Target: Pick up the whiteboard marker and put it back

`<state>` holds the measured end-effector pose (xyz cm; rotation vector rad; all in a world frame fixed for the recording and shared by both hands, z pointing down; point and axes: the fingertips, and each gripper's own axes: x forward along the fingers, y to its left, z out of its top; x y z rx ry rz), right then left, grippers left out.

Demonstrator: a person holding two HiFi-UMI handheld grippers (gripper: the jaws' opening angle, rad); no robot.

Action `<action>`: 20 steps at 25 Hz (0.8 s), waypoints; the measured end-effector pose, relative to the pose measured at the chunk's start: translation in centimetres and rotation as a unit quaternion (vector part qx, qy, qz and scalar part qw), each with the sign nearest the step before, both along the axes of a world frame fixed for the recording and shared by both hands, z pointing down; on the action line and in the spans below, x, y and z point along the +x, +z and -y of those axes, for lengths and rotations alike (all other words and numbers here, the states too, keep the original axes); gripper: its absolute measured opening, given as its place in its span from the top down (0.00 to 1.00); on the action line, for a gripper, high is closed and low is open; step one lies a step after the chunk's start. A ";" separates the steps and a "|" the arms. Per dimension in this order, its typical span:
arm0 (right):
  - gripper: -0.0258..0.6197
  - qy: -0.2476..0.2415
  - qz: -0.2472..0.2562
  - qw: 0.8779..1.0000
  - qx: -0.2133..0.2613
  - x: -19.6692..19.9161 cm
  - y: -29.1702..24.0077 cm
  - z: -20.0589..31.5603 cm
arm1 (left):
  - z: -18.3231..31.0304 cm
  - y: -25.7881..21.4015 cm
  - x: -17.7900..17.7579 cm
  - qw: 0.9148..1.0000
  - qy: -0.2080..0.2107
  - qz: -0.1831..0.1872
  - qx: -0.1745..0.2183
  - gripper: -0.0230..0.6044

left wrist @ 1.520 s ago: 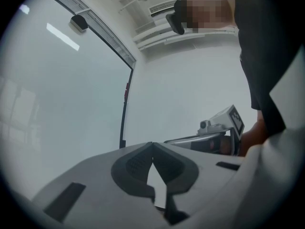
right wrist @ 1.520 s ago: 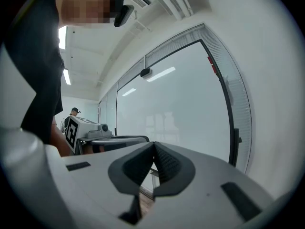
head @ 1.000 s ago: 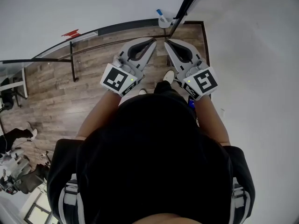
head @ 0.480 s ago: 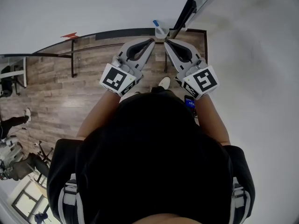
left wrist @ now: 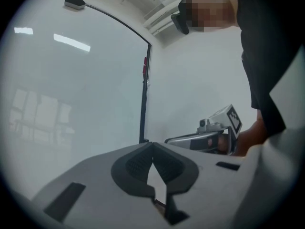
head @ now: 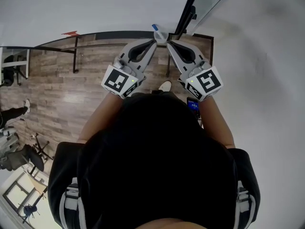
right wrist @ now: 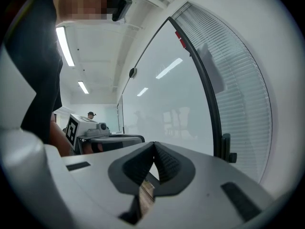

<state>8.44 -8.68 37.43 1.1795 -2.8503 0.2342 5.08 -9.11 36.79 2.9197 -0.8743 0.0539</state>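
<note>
A blue-capped whiteboard marker [head: 155, 28] stands in a small white holder [head: 161, 35] at the foot of the whiteboard [head: 95, 6], beside a black frame post [head: 187, 11]. My left gripper [head: 153, 42] and right gripper [head: 168, 43] are held side by side, level, their tips just short of the holder. In the left gripper view the left gripper [left wrist: 152, 144] has its jaws closed together with nothing between them. The right gripper [right wrist: 154, 144] is likewise shut and empty, facing glass [right wrist: 162, 94]. Neither gripper view shows the marker.
A black rail [head: 100, 44] runs along the bottom of the board above the wood floor [head: 62, 94]. A glass panel with blinds [right wrist: 243, 94] stands to the right of the post. A person's legs [head: 12, 114] and chairs [head: 21, 156] are far left.
Both grippers have moved forward together toward the board. The marker holder, earlier well beyond the tips, now sits right at them. Both jaws stay shut.
</note>
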 end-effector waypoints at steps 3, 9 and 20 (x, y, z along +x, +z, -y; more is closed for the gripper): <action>0.97 -0.015 0.001 1.000 -0.005 0.5 0.4 0.0 | -0.1 0.0 0.5 1.000 -0.011 -0.002 0.003 0.96; 0.97 -0.053 -0.010 0.998 -0.036 0.7 2.1 -0.3 | -0.4 0.6 0.9 0.999 -0.034 0.003 0.002 0.96; 0.97 -0.084 -0.054 0.992 -0.073 -0.6 6.6 1.4 | 0.4 3.6 -0.5 0.998 -0.059 0.016 -0.001 0.96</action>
